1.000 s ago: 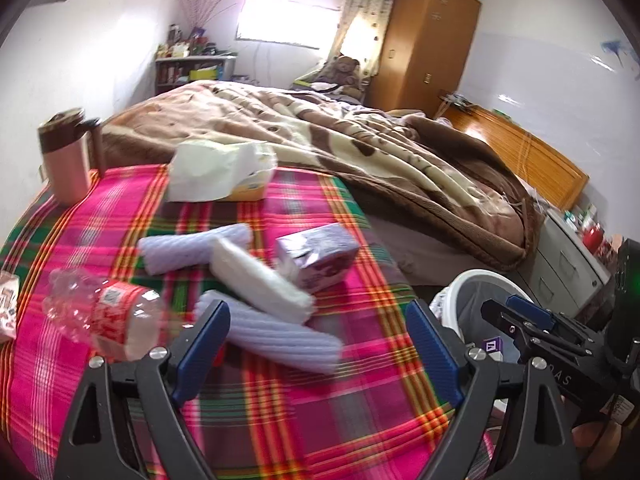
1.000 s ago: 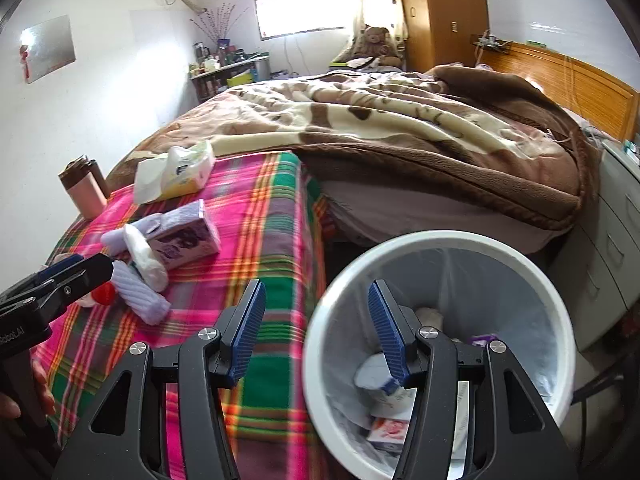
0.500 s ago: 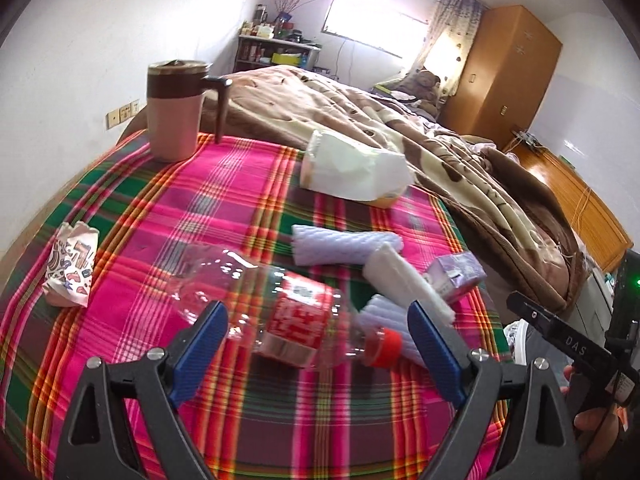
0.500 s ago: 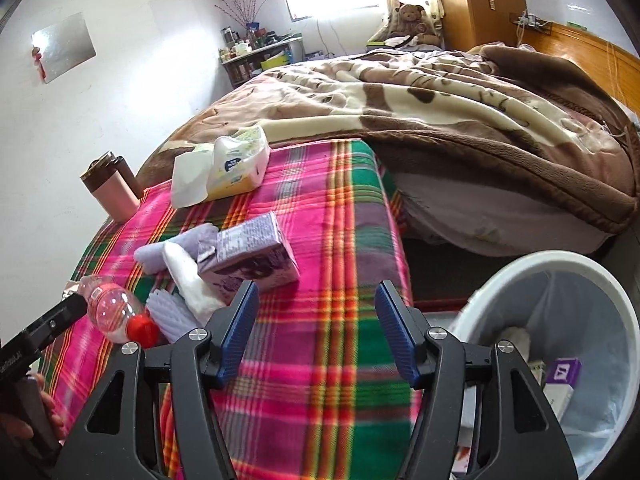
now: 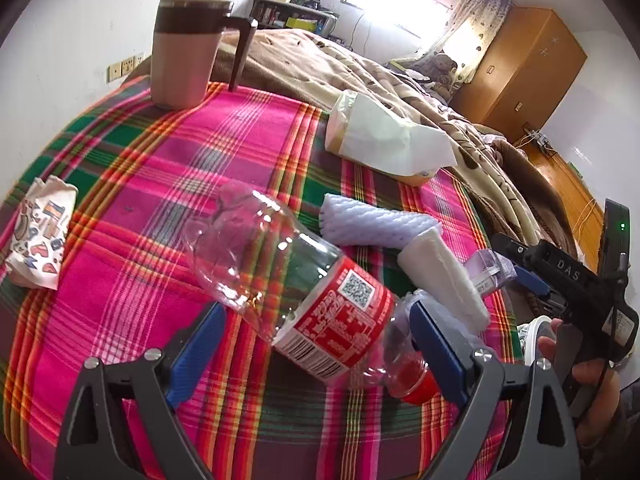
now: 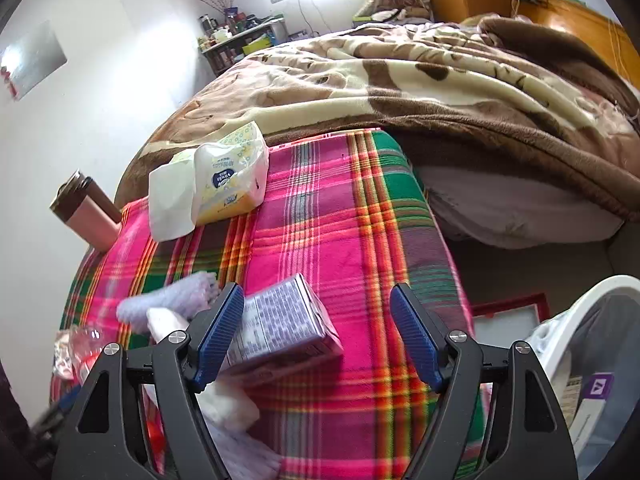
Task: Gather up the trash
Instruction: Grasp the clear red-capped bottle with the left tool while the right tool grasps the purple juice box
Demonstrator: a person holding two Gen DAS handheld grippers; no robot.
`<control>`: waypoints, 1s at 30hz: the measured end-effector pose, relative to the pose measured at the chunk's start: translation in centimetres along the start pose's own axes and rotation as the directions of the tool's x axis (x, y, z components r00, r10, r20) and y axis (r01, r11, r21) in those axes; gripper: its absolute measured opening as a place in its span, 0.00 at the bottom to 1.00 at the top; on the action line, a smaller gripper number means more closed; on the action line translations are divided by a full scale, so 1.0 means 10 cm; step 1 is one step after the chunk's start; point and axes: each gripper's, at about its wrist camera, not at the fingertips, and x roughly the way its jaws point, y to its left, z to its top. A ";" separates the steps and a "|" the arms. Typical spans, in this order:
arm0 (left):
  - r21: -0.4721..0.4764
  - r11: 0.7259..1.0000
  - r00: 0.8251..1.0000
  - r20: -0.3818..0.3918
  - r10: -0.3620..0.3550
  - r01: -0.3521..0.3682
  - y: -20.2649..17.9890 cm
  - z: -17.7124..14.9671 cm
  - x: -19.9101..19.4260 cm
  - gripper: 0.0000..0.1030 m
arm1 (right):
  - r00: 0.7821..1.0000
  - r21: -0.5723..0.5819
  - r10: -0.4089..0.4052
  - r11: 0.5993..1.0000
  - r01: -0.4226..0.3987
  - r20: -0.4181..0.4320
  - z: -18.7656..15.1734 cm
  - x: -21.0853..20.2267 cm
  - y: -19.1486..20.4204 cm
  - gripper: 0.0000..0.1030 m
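Lying cap-down from eleven to five o'clock, the bottle (image 5: 304,292) is straddled by the left gripper (image 5: 316,336), jaws apart, untouched.

1. On the plaid cloth (image 5: 248,152), the plastic bottle (image 5: 304,292) lies on its side, nearest the left wrist camera.
2. Beyond it lie the foam sleeve (image 5: 372,228) and the tissue pack (image 5: 384,140); the lidded mug (image 5: 184,52) stands at the far left corner.
3. The crumpled wrapper (image 5: 38,236) lies well left of the bottle.
4. The small carton (image 6: 280,324) lies right of the foam sleeve.
5. The bin (image 6: 560,344) stands beside the cloth's right edge.
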 end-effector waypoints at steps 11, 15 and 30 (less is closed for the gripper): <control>-0.010 1.000 1.000 -0.024 -0.020 0.019 0.15 0.04 -0.01 0.92 | 0.998 -0.081 0.005 0.997 -0.011 -0.068 -0.12 0.18 0.35 0.75; 0.007 1.000 0.999 -0.043 -0.020 0.020 0.17 0.04 -0.02 0.92 | 0.998 -0.148 -0.021 0.989 0.013 -0.052 -0.21 0.07 0.38 0.76; 0.006 1.000 1.000 -0.017 0.025 -0.024 0.22 0.23 -0.01 0.92 | 0.998 -0.039 -0.019 0.999 0.017 -0.052 -0.37 -0.16 0.02 0.76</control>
